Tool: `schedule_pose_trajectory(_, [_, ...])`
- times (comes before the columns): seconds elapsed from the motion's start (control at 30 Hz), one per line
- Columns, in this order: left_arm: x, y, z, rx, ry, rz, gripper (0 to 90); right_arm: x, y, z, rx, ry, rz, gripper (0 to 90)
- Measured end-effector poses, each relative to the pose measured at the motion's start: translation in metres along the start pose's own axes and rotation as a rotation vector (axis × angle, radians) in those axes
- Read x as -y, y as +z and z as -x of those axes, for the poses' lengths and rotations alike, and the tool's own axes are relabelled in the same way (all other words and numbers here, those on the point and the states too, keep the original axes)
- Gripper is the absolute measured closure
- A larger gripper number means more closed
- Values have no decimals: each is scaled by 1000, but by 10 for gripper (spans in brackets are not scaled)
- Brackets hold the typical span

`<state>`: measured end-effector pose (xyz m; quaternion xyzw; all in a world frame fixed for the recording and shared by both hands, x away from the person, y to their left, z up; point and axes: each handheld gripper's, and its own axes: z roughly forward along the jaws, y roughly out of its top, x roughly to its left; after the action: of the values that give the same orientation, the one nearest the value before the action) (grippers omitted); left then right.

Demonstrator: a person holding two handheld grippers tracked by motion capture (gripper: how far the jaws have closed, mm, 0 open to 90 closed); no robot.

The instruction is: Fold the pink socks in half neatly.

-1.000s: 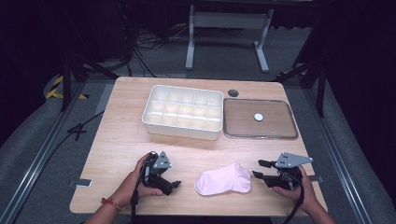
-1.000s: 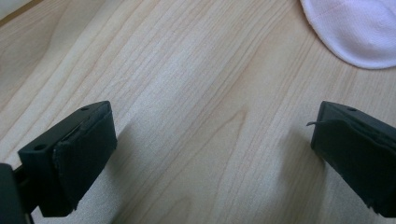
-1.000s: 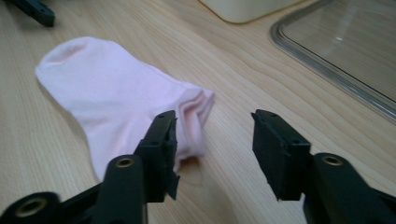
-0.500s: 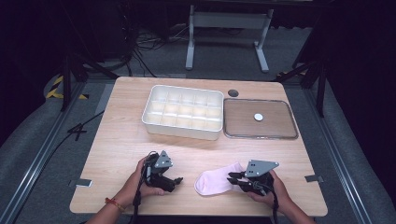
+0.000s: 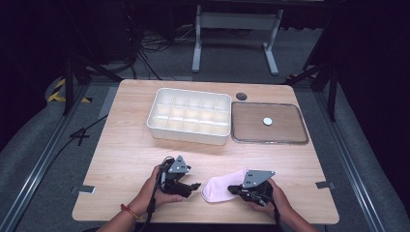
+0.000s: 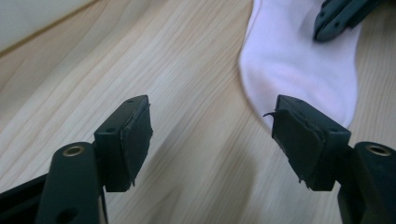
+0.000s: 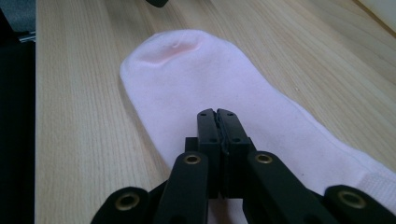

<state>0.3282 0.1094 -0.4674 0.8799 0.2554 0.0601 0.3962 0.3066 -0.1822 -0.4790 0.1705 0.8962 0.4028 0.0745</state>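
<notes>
A pale pink sock lies flat on the wooden table near its front edge. My right gripper rests on the sock's right part with its jaws shut. In the right gripper view the right gripper lies pressed together on top of the sock, and no fold of fabric shows between the pads. My left gripper is just left of the toe. Its jaws have been closing, and the left gripper is still open over bare wood. The sock's toe edge lies beside its right-hand jaw.
A white compartment tray stands at the middle of the table's far half. To its right is a flat brown tray with a small white disc on it. A dark round hole is behind them.
My right gripper has moved left from the table's right side onto the sock, and its jaws have shut. My left gripper has edged toward the toe with its jaws narrower.
</notes>
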Motion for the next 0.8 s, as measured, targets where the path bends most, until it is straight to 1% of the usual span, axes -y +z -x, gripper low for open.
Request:
schedule_pose_trajectory(0.03, [-2,2,2,8,4,1,297,0,0,0,-1,1,2,895])
schedule_pose_trajectory(0.07, [-4,4,4,13,-2,2,309,1,1,-1,3,9,11,897])
schedule_pose_trajectory(0.13, [-7,9,7,21,7,5,311,1,1,-2,3,12,12,897])
schedule_pose_trajectory(0.17, [-8,10,9,21,10,-1,324,0,2,-4,5,7,15,898])
schedule_pose_trajectory(0.2, [-10,14,13,23,25,1,338,0,2,-5,11,4,11,898])
schedule_pose_trajectory(0.23, [-10,14,13,23,25,1,351,-1,3,-7,17,-5,14,897])
schedule_pose_trajectory(0.27, [-11,16,14,21,37,-15,351,-1,3,-7,17,-5,14,897])
schedule_pose_trajectory(0.3, [-10,18,15,13,33,-30,353,-1,3,-8,23,-5,12,897])
schedule_pose_trajectory(0.33, [-10,21,16,15,33,-34,356,-1,3,-8,24,-3,12,897])
schedule_pose_trajectory(0.37, [-9,22,16,14,26,-48,359,-1,3,-8,25,-2,13,898])
schedule_pose_trajectory(0.4, [-10,23,16,14,44,-63,361,-1,3,-8,25,0,14,897])
schedule_pose_trajectory(0.47, [-9,25,16,16,52,-79,379,-1,3,-9,26,-1,13,897])
schedule_pose_trajectory(0.57, [-9,26,17,8,51,-75,381,-1,4,-8,24,-2,16,897])
schedule_pose_trajectory(0.67, [-9,26,19,0,61,-78,384,-1,4,-9,24,-5,14,898])
schedule_pose_trajectory(0.7, [-9,26,19,0,61,-78,394,-1,4,-9,24,-5,14,898])
schedule_pose_trajectory(0.73, [-10,25,19,3,75,-85,439,-1,4,-9,26,-11,12,898])
schedule_pose_trajectory(0.77, [-10,25,19,3,75,-85,488,-2,4,-9,27,-14,13,898])
schedule_pose_trajectory(0.8, [-10,25,19,11,74,-83,488,-2,4,-9,27,-14,13,898])
